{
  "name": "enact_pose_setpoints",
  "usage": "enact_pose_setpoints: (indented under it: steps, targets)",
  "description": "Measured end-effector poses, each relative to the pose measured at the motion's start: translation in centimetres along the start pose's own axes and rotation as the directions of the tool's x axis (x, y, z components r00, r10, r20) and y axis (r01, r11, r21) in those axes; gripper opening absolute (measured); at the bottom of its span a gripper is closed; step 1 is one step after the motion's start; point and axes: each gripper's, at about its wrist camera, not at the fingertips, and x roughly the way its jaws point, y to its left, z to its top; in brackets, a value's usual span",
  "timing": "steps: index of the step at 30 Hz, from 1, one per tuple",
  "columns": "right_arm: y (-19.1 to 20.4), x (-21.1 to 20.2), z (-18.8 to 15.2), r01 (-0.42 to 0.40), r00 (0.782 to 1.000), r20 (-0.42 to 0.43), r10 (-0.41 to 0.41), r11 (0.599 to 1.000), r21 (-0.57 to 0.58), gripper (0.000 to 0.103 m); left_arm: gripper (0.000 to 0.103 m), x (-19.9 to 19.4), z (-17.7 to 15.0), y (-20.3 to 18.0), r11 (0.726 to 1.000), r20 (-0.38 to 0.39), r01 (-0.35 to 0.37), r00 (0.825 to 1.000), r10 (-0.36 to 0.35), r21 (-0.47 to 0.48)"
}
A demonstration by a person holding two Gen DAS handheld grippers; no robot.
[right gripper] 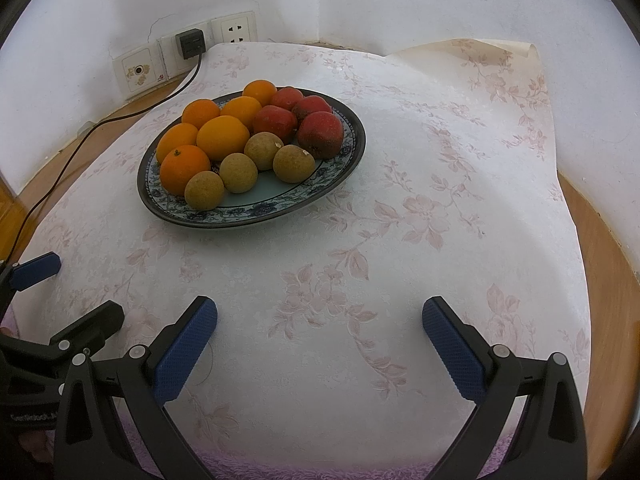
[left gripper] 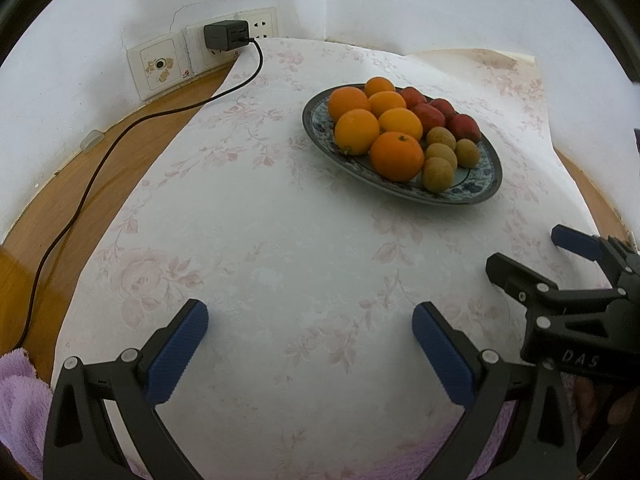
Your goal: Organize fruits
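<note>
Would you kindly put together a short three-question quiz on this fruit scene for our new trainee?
1. True or false: both the left gripper and the right gripper are open and hold nothing.
2. How many brown fruits lie on the plate? A) two B) four C) six
3. Fill in: the black charger is plugged into a wall ____.

Key:
1. True.
2. B: four, grouped at the plate's near side beside the oranges and red fruits.
3. Socket.

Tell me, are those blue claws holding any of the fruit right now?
No. The left gripper and right gripper are both open and empty; all the fruit sits on the plate.
</note>
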Motion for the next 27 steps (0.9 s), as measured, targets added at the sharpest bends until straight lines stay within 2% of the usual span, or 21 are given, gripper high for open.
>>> enact_pose_setpoints:
  steps: [27]
  targets:
    - [0.01,-0.01,0.02,0.0,1.0,0.0,0.0,1.0,0.001,0.103,0.103,-0.09,-0.17,-0.1,1.0,0.002,-0.001,1.0,0.001,-0.003]
